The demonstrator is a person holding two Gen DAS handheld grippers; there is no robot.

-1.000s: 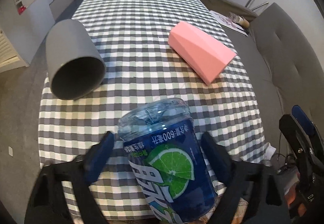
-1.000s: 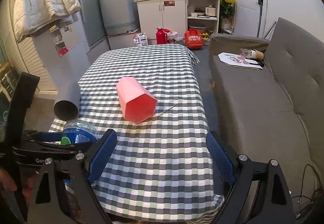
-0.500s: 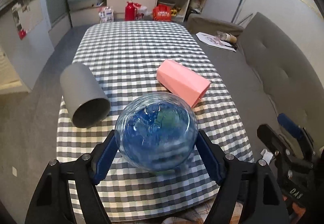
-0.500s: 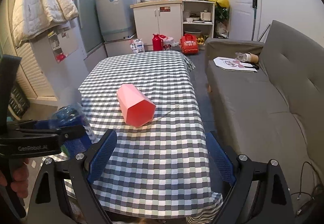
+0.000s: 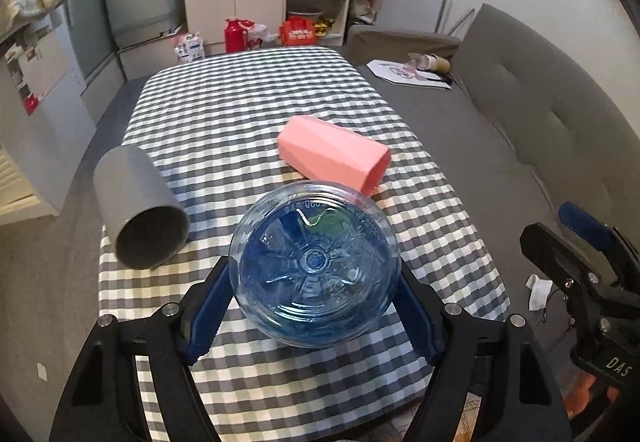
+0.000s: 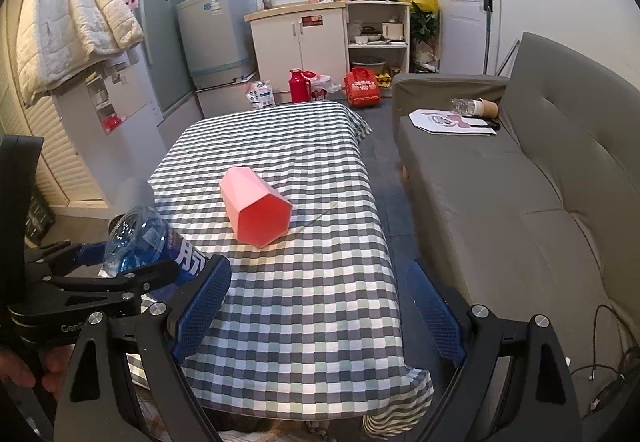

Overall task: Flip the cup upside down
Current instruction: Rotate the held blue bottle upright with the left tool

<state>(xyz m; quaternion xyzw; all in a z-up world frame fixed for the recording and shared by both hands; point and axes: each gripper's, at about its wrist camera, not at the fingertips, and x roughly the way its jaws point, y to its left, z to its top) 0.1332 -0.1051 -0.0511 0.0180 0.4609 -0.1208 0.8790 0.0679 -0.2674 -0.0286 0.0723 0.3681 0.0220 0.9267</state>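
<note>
**Blue cup held base-first over checked table**

The left gripper (image 5: 316, 294) clamps a clear blue cup (image 5: 316, 266) low in the frame, its base facing the camera. A grey cup (image 5: 138, 204) lies at left, a pink cup (image 5: 332, 154) at centre, both on their sides. The right gripper (image 6: 316, 310) hangs wide apart, holding nothing.
</note>
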